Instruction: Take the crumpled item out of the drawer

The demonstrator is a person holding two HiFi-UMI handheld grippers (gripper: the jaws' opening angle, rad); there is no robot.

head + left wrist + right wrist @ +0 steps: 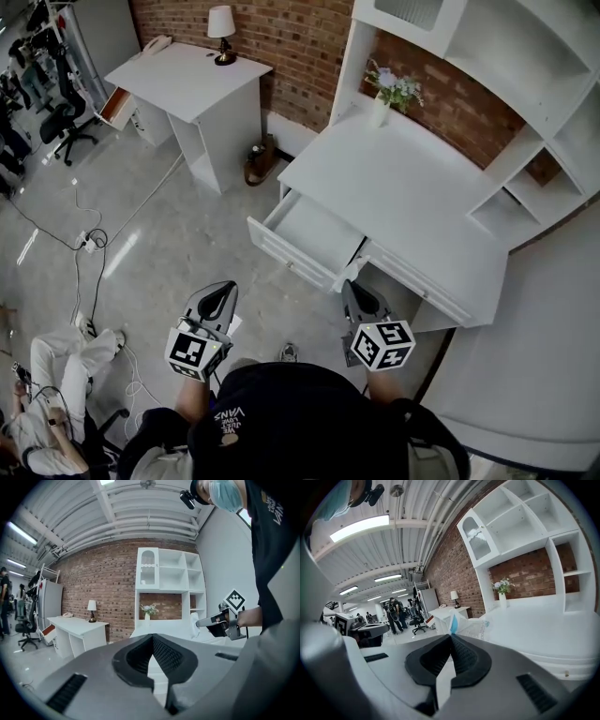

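Red brick wall [300, 37] runs along the far side of the room, with a white tabletop [403, 197] against it under open shelves [525, 84]. A vase [380, 108] of flowers stands at the tabletop's far left corner. The drawer [286, 258] under its left end is pulled out toward the near left. Further left, a second desk [187, 80] carries a lamp [222, 33] and a phone [157, 42]. A person [56, 375] sits on the grey floor [169, 253] at the near left, among loose cables.

Both claws are held low in front of the person, near the drawer's front. The right claw [352, 286] has its jaws clamped on the crumpled bag [468, 626], a pale, partly clear bag with a blue patch and some print. The bag sticks out past the jaw tips. In the head view it hangs just beside the drawer's near right corner, at the tabletop's near edge. The left gripper view shows it as a white wad at the tip of the right claw, in the air in front of the tabletop.

The left claw [152, 638] has its jaws together at the tips, with nothing between the ribbed pads. It sits well left of the right claw and points toward the drawer.
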